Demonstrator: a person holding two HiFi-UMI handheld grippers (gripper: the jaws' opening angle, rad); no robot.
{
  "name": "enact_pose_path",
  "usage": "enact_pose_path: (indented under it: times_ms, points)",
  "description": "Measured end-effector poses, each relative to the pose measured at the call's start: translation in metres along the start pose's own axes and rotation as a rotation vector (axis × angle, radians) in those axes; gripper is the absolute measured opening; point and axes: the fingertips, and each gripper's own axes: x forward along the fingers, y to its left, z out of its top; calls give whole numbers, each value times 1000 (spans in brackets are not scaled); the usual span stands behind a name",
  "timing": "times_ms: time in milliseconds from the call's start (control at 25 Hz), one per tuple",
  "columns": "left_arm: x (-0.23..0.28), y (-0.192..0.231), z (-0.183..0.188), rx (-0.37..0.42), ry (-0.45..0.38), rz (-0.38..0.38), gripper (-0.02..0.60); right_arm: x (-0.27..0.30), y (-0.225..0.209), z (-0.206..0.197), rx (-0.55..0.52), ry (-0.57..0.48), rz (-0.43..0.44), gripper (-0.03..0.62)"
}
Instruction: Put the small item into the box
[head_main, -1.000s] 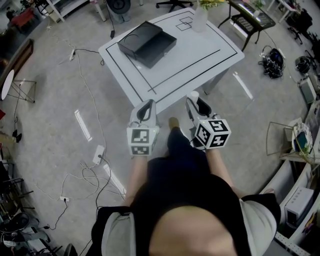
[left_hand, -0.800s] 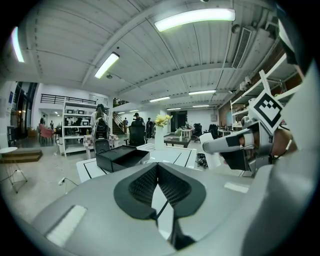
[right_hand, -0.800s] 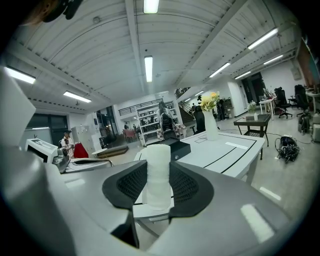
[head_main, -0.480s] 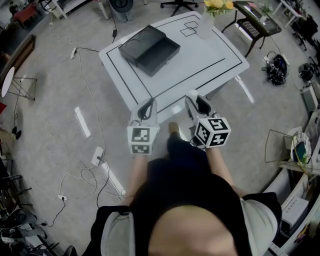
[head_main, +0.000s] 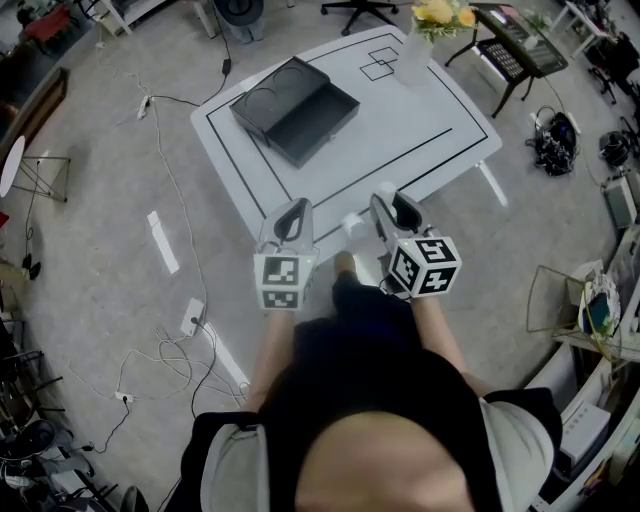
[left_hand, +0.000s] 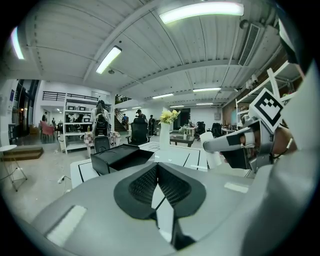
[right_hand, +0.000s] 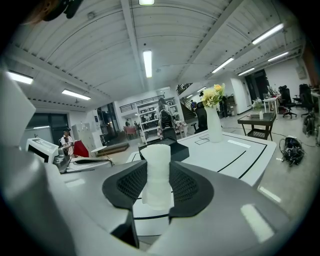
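Right now, close in front of your body, your left gripper (left_hand: 157, 167) has its jaws pressed together with nothing between them. Your right gripper (right_hand: 159, 176) pinches the small white roll (right_hand: 159, 162) upright between its pads. Both tips reach the near edge of the white table (head_main: 400, 130). Farther on, the open black box (head_main: 295, 108) sits on the table's left part, well apart from the roll. A vase of yellow flowers (head_main: 418, 50) stands at the far edge.
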Motion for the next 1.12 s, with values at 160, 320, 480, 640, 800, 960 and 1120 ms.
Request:
enact_pose_path:
  times_ms: [160, 320, 480, 640, 800, 960, 1120]
  points:
    - [17, 4, 1, -2, 6, 6, 11, 16, -10, 6, -2, 4, 8, 137]
    - [34, 11, 2, -1, 14, 20, 11, 34, -20, 13, -6, 13, 23, 137]
    - [49, 20, 6, 0, 17, 40, 11, 52, -27, 23, -14, 14, 44, 137]
    - [63, 31, 9, -3, 17, 62, 11, 72, -31, 30, -24, 20, 68, 137]
    - [72, 41, 12, -6, 19, 82, 11, 92, -33, 35, -44, 35, 93, 137]
    - [79, 51, 13, -18, 24, 104, 11, 111, -32, 42, -67, 47, 123, 137]
    - [86, 61, 13, -30, 26, 131, 11, 130, -33, 48, -65, 56, 157, 138]
